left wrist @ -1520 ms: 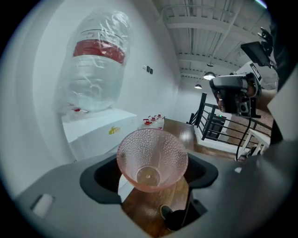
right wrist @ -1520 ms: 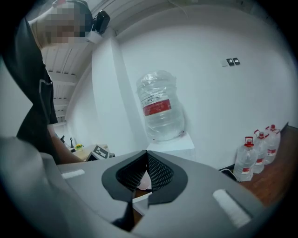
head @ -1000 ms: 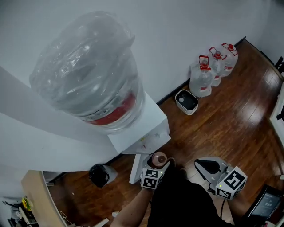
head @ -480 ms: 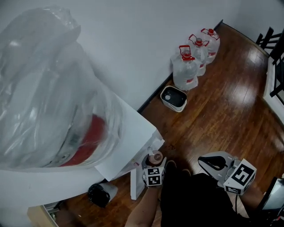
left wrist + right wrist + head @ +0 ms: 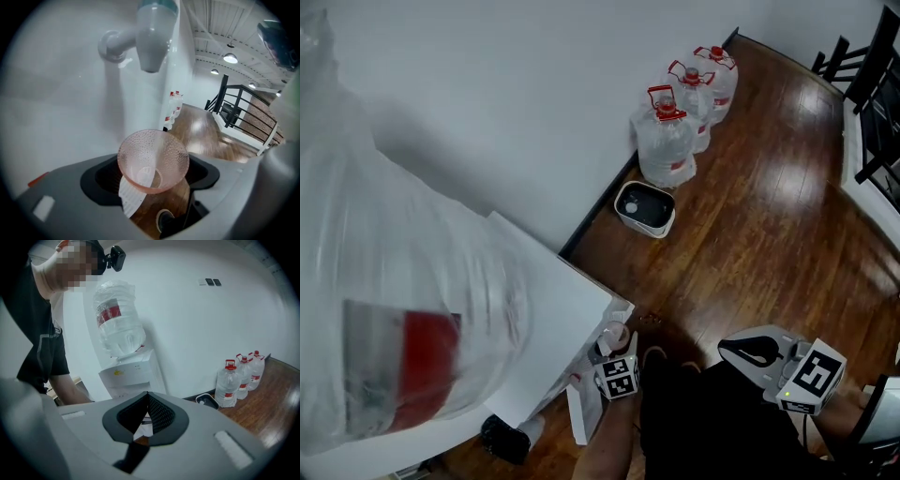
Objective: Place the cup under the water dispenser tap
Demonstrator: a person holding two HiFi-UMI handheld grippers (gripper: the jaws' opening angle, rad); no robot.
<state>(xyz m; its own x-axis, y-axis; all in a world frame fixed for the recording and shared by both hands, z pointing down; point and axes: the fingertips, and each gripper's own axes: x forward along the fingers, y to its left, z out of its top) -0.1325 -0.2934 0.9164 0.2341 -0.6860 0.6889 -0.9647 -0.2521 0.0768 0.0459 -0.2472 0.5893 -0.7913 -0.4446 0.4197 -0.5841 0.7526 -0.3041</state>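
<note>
A pink, dimpled, see-through cup [image 5: 153, 159] sits between the jaws of my left gripper [image 5: 153, 174], which is shut on its sides. The cup is upright, just below and in front of the white dispenser tap [image 5: 150, 42]. In the head view the cup [image 5: 614, 335] and left gripper [image 5: 617, 367] are tucked against the front of the white water dispenser [image 5: 558, 305], under its big clear bottle [image 5: 394, 309]. My right gripper [image 5: 748, 349] hangs to the right over the wooden floor. In its own view the right gripper [image 5: 147, 398] is shut with nothing in it.
Three clear water jugs with red caps [image 5: 680, 117] stand by the wall, with a small white device [image 5: 645, 208] beside them. A dark round object [image 5: 504, 436] sits on the floor left of the dispenser. A black stair railing [image 5: 234, 105] stands further off.
My left gripper has sunk with the cup, staying close under the dispenser's front. The right gripper has dropped a little. The head camera has swung, so the bottle now fills the left.
</note>
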